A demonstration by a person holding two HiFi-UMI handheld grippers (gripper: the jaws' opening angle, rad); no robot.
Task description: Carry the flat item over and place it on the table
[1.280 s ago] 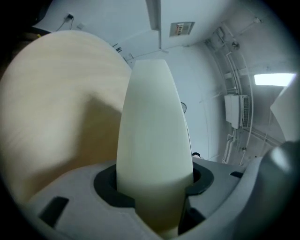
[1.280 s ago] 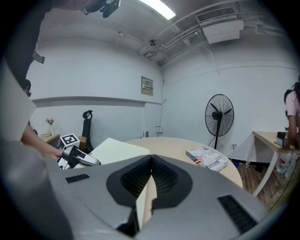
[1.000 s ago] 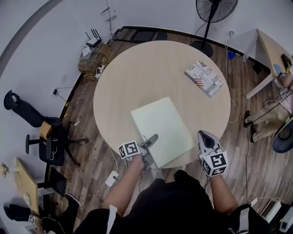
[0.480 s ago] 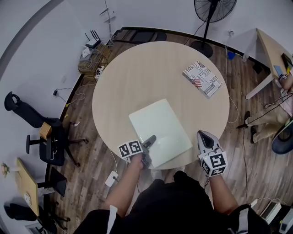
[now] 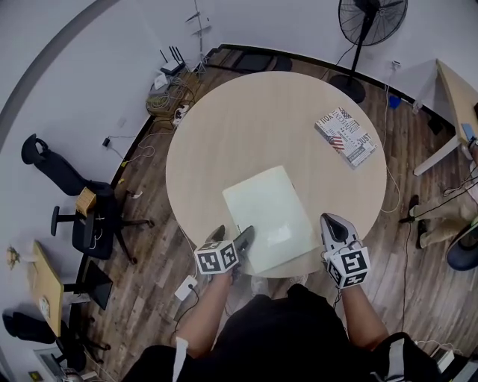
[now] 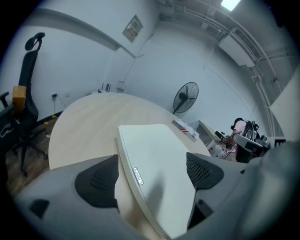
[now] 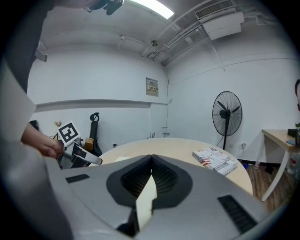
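Observation:
The flat item, a pale rectangular board, lies on the round wooden table near its front edge, its near end overhanging a little. My left gripper is at the board's near left corner. In the left gripper view the board runs between the pads, which stand clear of it while the jaws are opening. My right gripper hovers off the board's right near corner, shut, and touches nothing. In the right gripper view its jaws meet, with only a thin pale sliver between them.
A magazine lies at the table's far right. A standing fan is behind the table, an office chair to the left, and a desk at the far right. Cables and a router clutter the floor at the back left.
The left jaws have spread apart around the board's corner that they held. The board has settled flat on the table. The right gripper has stayed where it was.

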